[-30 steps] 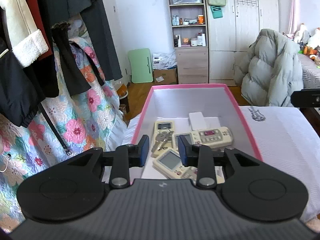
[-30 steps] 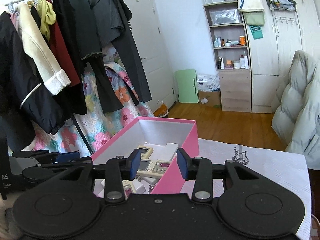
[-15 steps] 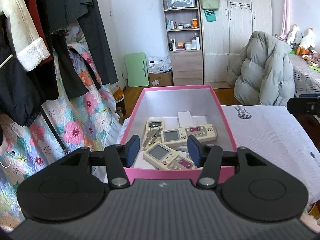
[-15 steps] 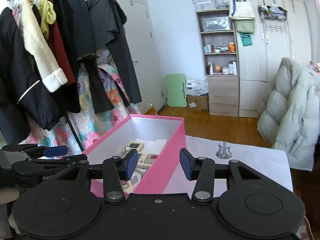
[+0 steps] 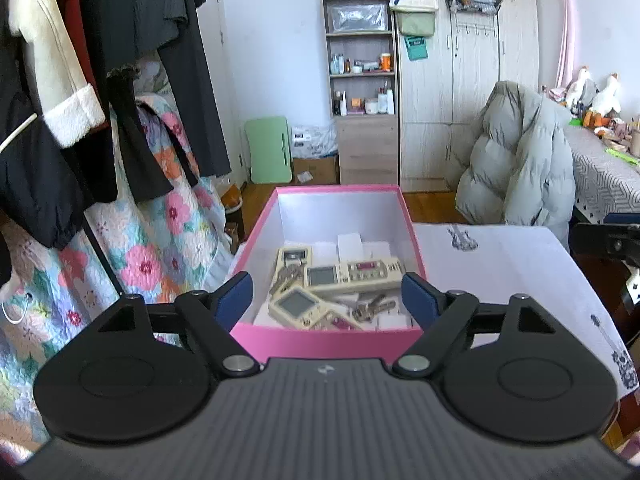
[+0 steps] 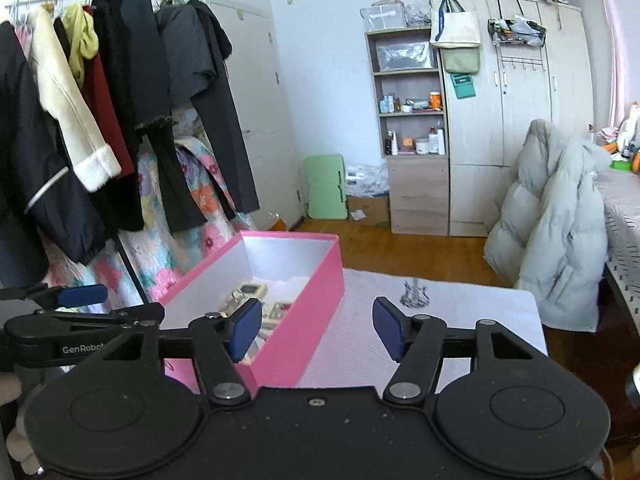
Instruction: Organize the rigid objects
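A pink box [image 5: 332, 342] with a white inside stands on the white-clothed table [image 5: 512, 264]. Inside lie several beige remote controls [image 5: 352, 274], keys [image 5: 370, 309] and small white blocks [image 5: 349, 245]. My left gripper [image 5: 327, 299] hovers in front of the box's near wall, its jaws opening wide with nothing gripped. The right gripper [image 6: 317, 330] hangs beside the box's right wall [image 6: 308, 320], jaws opening and empty. In the right wrist view the left gripper [image 6: 80, 296] shows at the far left.
A rack of hanging coats [image 6: 80, 128] and a floral quilt [image 5: 132, 248] stand left of the table. A grey puffer jacket [image 5: 520, 160] drapes over a chair behind the table. Shelves and wardrobes [image 5: 440, 80] line the far wall.
Both grippers drew back from the box and their jaws spread apart. The left one left the box's inside and now sits before its near wall.
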A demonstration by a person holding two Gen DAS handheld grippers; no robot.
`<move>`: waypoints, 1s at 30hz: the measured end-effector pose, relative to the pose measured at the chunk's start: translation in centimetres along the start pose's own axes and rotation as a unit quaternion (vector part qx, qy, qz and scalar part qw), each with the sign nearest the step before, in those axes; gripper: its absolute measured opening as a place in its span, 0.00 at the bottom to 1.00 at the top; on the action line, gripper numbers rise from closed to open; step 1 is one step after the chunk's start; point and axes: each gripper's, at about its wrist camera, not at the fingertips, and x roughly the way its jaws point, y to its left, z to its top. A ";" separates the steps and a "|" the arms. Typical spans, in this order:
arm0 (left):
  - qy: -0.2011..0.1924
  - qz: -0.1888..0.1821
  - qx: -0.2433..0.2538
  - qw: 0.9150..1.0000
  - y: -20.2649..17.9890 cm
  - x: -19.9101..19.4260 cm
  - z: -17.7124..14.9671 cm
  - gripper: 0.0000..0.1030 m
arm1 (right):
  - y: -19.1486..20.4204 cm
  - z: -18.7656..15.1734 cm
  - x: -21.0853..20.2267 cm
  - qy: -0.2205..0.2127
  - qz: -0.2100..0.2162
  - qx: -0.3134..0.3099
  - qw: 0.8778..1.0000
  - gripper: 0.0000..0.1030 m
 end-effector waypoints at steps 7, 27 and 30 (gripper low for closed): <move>0.021 0.014 -0.013 1.000 0.3 -0.1 -1.2 0.99 | -0.1 -1.1 -0.6 0.005 -0.057 0.004 0.998 0.95; 0.060 0.015 0.007 0.998 -2.1 0.3 -2.3 1.00 | -1.1 -2.8 -1.6 0.035 -0.102 0.011 0.994 0.98; 0.062 0.017 0.008 0.998 -2.3 0.3 -2.5 1.00 | -1.1 -3.0 -1.7 0.035 -0.110 0.008 0.993 0.98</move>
